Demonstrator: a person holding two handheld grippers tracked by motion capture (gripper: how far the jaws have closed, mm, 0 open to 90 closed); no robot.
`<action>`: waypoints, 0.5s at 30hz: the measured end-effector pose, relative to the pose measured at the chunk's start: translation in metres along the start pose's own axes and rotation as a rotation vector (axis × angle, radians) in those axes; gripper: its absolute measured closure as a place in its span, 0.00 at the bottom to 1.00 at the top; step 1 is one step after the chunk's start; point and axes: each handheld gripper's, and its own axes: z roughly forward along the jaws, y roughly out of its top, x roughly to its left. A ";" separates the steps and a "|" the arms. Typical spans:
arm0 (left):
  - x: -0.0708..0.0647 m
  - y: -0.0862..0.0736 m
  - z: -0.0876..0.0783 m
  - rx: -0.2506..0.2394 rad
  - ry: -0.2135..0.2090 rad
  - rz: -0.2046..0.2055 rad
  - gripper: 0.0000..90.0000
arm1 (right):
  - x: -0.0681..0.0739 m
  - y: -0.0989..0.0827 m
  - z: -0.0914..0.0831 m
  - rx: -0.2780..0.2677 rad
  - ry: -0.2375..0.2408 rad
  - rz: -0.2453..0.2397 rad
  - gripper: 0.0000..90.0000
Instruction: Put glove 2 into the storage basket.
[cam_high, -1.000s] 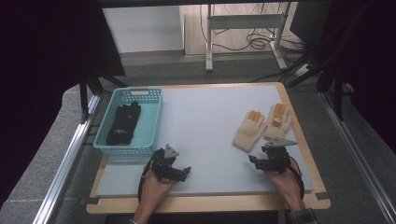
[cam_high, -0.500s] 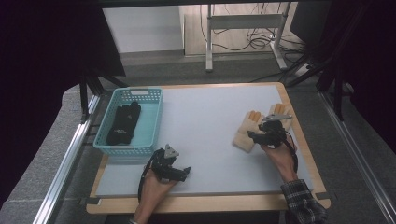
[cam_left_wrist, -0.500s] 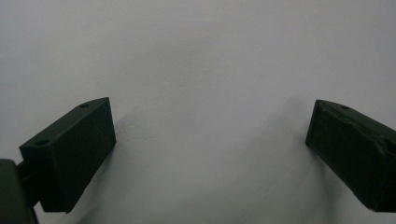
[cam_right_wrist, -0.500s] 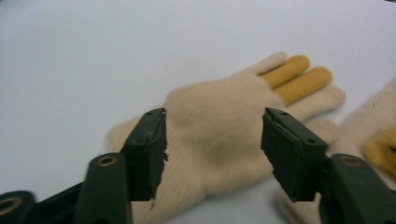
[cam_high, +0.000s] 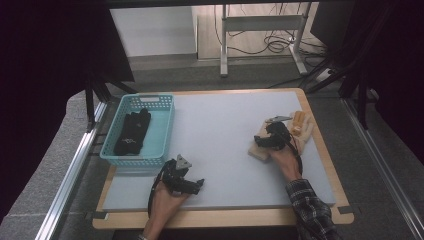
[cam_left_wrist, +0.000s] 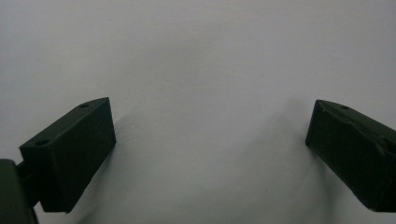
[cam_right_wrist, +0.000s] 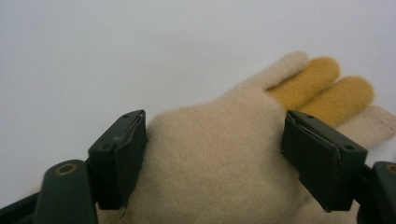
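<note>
Two cream gloves with yellow fingers lie at the right of the grey mat. The nearer glove (cam_high: 259, 148) (cam_right_wrist: 219, 135) is under my right gripper (cam_high: 268, 138) (cam_right_wrist: 215, 156). Its jaws have just been opening, and they now stand wide, one on each side of the glove's palm, without squeezing it. The other glove (cam_high: 302, 125) lies just to its right. At the mat's near edge my left gripper (cam_high: 193, 185) (cam_left_wrist: 210, 149) rests open, with bare mat between its jaws.
A teal basket (cam_high: 150, 98) at the left holds a black pair of gloves (cam_high: 132, 132). The grey mat (cam_high: 220, 125) lies on a wooden table (cam_high: 325, 150). Metal rails run along both sides, and a desk frame with cables stands beyond the far edge.
My right hand has moved away from the near edge, forward and up the mat, onto the nearer cream glove. The left hand has stayed put.
</note>
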 end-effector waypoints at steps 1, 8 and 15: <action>0.000 0.000 0.000 0.000 -0.001 0.001 0.02 | 0.002 0.000 0.001 0.009 -0.013 -0.017 0.28; 0.000 0.000 0.000 -0.001 -0.001 0.002 0.02 | 0.000 -0.003 -0.003 0.015 0.028 -0.012 0.55; 0.000 0.000 0.000 0.002 -0.002 0.001 0.02 | 0.000 -0.001 -0.016 -0.019 0.058 -0.051 0.58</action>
